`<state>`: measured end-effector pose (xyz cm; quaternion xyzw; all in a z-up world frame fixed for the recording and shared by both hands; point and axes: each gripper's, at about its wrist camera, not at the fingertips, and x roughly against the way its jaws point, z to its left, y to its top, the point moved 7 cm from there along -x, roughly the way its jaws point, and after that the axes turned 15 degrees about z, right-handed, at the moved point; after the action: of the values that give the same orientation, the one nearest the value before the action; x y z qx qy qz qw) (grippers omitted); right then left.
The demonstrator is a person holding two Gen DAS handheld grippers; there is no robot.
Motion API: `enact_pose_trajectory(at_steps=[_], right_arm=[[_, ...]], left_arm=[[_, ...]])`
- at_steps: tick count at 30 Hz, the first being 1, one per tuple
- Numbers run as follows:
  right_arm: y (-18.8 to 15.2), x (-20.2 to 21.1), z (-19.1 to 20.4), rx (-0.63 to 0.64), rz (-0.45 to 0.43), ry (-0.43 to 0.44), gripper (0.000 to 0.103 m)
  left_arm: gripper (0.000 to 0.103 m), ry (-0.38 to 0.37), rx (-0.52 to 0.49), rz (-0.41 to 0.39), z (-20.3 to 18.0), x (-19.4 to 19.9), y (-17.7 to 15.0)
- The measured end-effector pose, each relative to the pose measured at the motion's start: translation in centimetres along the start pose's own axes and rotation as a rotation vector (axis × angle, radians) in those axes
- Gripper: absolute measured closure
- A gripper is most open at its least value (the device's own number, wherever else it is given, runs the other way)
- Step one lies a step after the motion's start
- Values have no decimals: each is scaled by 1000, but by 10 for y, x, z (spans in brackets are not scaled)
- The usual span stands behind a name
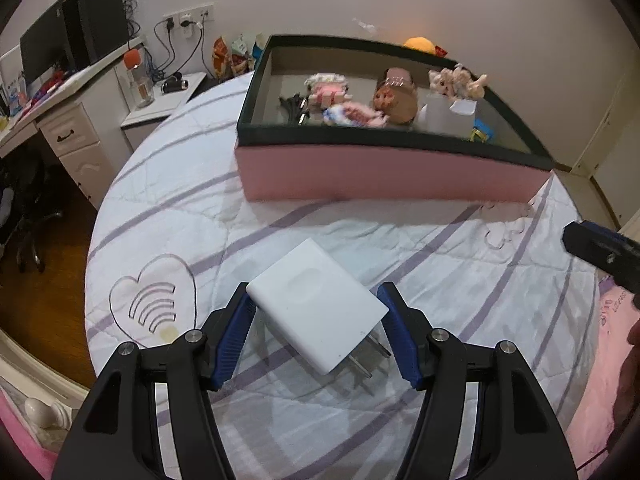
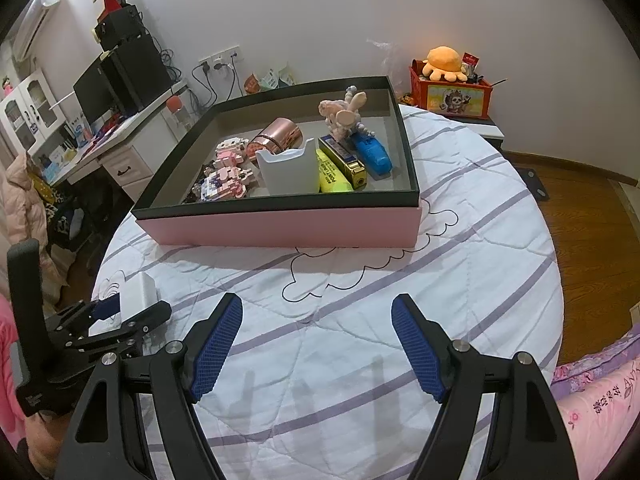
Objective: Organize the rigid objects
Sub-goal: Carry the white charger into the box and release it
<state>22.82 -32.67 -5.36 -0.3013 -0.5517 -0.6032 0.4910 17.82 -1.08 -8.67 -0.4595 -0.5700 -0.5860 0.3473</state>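
My left gripper (image 1: 316,304) is shut on a white plug adapter (image 1: 316,304), held above the bedspread with its prongs pointing back toward me. It also shows in the right wrist view (image 2: 138,290), at the far left, between the left gripper's fingers (image 2: 106,306). A pink box with a black rim (image 1: 392,176) lies ahead on the bed; in the right wrist view (image 2: 280,224) it holds block figures, a copper cup, a white holder, a yellow highlighter, a gold harmonica and a blue item. My right gripper (image 2: 316,332) is open and empty over the bedspread.
The bed has a white quilt with purple stripes (image 2: 360,320). A desk with monitors (image 1: 60,52) and a nightstand (image 1: 168,100) stand to the left. A red box with an orange plush (image 2: 452,88) stands behind the bed. A pink pillow (image 2: 600,408) lies at the right.
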Motion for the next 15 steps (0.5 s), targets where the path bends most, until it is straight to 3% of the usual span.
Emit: enact_pose_trajectory(at_steps=[3, 10, 15], right_arm=[[3, 3, -1, 3, -6, 0, 25], [14, 6, -5, -3, -24, 2, 24], [22, 0, -13, -19, -17, -7, 25]], left_arm=[[39, -7, -14, -20, -7, 12, 12], [39, -2, -57, -132, -22, 49, 75], [39, -1, -69, -157, -26, 47, 118]])
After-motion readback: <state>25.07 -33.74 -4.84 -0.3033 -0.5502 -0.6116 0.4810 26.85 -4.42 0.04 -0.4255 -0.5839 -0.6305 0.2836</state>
